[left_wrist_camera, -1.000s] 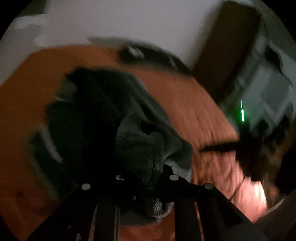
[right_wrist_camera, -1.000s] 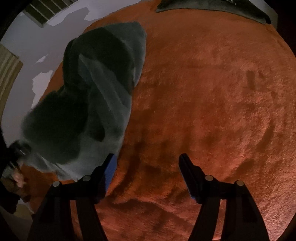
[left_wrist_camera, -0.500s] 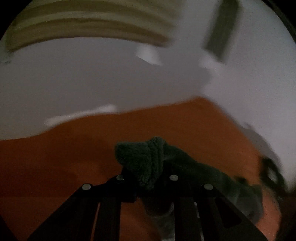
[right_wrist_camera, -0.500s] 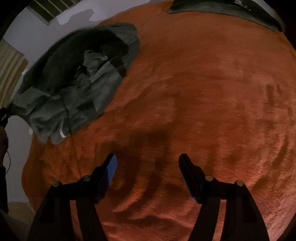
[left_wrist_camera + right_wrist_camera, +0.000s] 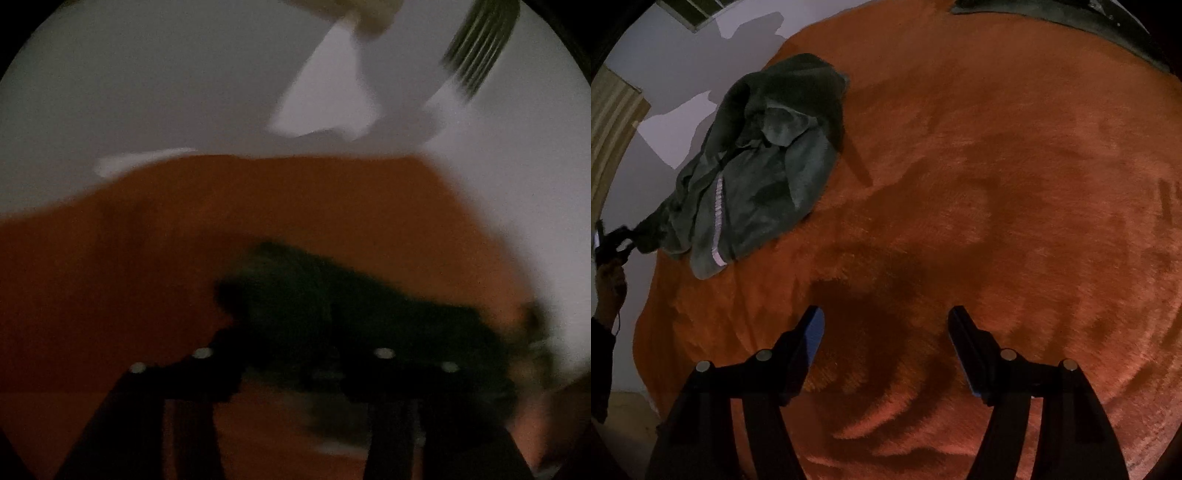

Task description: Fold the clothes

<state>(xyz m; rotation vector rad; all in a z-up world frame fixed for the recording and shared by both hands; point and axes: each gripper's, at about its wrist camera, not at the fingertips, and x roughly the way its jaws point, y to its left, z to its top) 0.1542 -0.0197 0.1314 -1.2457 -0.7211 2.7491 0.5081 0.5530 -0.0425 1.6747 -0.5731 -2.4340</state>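
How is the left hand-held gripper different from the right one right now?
The left hand-held gripper has the dark green garment between its fingers and its jaws are opening; the right hand-held gripper has nothing between its fingers, only the orange blanket below. The left one's view is blurred, while the right one's is sharp. Both have black fingers and point down toward the blanket.

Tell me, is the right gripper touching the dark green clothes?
Apart. The right wrist view shows the right gripper open over bare orange blanket, while the dark green garment lies far off toward the blanket's left edge.
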